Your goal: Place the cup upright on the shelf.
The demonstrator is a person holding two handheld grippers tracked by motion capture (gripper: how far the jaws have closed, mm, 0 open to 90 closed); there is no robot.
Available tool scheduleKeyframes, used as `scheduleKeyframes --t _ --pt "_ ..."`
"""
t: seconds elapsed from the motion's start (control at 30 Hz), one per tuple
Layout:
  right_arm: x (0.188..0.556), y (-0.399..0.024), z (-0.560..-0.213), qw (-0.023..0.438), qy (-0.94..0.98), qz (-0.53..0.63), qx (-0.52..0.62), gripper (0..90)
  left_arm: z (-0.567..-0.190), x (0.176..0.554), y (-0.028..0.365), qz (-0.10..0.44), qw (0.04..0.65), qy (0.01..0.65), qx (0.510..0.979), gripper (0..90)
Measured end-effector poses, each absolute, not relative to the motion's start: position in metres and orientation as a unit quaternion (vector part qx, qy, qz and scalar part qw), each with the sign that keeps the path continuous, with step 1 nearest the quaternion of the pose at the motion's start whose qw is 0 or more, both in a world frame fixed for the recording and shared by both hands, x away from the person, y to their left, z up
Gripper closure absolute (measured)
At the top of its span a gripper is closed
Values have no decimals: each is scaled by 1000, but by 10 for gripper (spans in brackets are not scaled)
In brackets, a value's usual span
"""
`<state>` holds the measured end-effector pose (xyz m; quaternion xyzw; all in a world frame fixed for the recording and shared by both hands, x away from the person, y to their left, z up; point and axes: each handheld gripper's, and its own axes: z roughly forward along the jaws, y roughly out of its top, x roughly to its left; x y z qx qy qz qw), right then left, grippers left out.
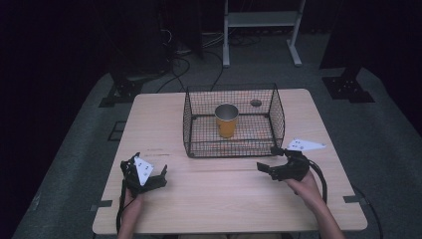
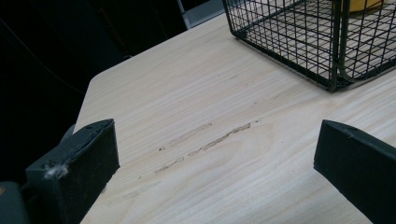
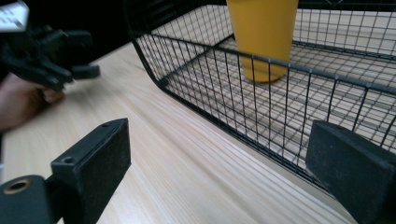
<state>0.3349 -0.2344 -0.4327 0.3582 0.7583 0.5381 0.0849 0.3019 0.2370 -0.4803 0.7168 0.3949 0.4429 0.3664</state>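
A black wire basket [image 1: 188, 124] stands at the middle of the light wooden table [image 1: 214, 199]. Upright inside it is an orange cup [image 1: 226, 122] with a metallic inside. My left gripper [image 1: 149, 163] rests near the table's front left, held in a hand, its jaws wide open over bare wood [image 2: 215, 163]. My right gripper [image 1: 267, 158] sits just off the basket's front right corner, open with nothing between its jaws [image 3: 219, 172]. The right gripper view looks through the basket's wall [image 3: 327, 73] at the cup [image 3: 264, 32], with the left gripper [image 3: 51, 51] farther off.
Faint scuff marks [image 2: 205, 140] run across the wood ahead of the left gripper, short of the basket's corner [image 2: 334, 56]. A small round hole [image 1: 256, 103] lies in the tabletop behind the basket. A metal stand [image 1: 261, 20] and cables sit on the floor beyond the table.
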Motion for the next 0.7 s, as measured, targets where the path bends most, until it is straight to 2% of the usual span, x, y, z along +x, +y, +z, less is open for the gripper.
scheduleKeyframes --t 0.7 --pt "312 -254 -419 127 767 521 354 61 -480 302 238 441 372 397 714 0"
